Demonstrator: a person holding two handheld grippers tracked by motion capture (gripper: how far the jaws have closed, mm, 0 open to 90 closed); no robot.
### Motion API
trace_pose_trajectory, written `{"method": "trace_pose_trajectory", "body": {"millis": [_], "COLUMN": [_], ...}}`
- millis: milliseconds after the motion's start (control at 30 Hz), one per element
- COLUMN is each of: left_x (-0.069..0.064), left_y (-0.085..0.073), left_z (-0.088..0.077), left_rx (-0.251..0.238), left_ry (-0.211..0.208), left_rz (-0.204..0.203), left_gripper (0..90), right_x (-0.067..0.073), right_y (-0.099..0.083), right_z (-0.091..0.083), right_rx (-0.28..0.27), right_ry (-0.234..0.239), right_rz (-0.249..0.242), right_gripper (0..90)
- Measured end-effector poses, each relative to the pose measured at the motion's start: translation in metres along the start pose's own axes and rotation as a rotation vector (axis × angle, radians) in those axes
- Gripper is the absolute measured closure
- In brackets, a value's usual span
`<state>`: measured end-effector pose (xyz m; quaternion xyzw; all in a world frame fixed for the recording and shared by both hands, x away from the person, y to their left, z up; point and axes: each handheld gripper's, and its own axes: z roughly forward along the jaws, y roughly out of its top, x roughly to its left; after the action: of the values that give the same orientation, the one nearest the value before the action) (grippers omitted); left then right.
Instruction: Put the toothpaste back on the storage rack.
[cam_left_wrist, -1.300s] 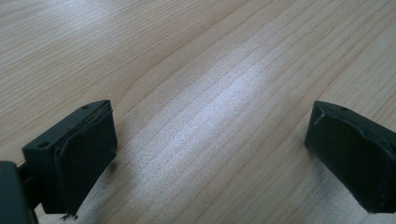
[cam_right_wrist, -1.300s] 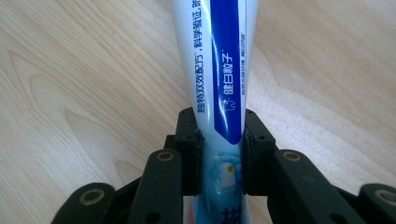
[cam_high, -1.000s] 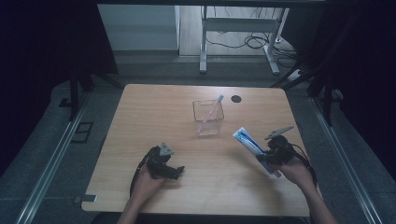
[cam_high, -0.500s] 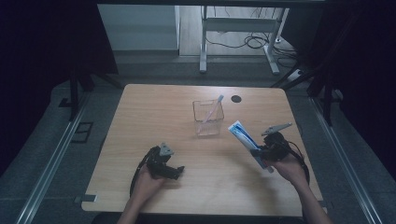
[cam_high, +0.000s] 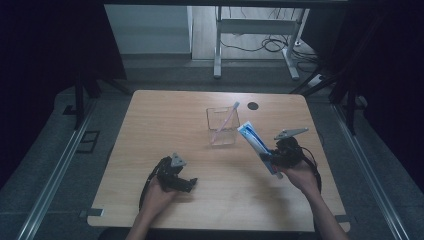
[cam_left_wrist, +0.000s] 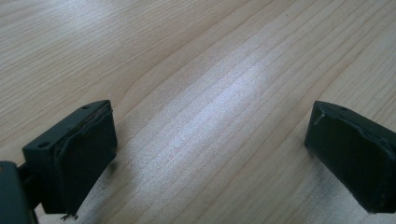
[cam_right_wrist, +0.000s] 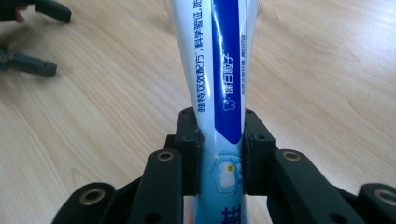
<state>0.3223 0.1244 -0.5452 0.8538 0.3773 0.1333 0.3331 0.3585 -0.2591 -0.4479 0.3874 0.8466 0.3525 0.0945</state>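
A white and blue toothpaste tube (cam_high: 254, 142) is clamped in my right gripper (cam_high: 272, 155), lifted off the table and tilted up toward the left, just right of a clear square cup (cam_high: 222, 127). A pink toothbrush (cam_high: 226, 121) leans inside that cup. In the right gripper view the tube (cam_right_wrist: 224, 84) runs up between the two pads, which press on its sides. My left gripper (cam_high: 189, 184) rests low on the table at the front left, jaws wide apart; the left gripper view has bare wood between its fingers (cam_left_wrist: 79, 149).
The wooden table (cam_high: 150, 125) has a small dark round hole (cam_high: 253, 105) behind the cup. Metal rails run along the floor on both sides, and a desk frame with cables stands beyond the far edge.
My right gripper has carried the tube leftward and slightly up, closer to the cup. The left gripper has stayed where it was.
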Motion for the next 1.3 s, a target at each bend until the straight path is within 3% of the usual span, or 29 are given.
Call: {"method": "trace_pose_trajectory", "body": {"millis": [567, 1300], "left_x": [0.000, 0.000], "left_y": [0.000, 0.000], "left_z": [0.000, 0.000], "left_rx": [0.003, 0.003], "left_ry": [0.001, 0.000], "left_rz": [0.003, 0.001], "left_gripper": [2.4, 2.4], "right_x": [0.006, 0.012], "right_y": [0.025, 0.064], "right_z": [0.002, 0.007], "right_rx": [-0.099, -0.196], "right_ry": [-0.019, 0.002], "right_rz": [-0.016, -0.016], "right_gripper": [72.6, 72.5]}}
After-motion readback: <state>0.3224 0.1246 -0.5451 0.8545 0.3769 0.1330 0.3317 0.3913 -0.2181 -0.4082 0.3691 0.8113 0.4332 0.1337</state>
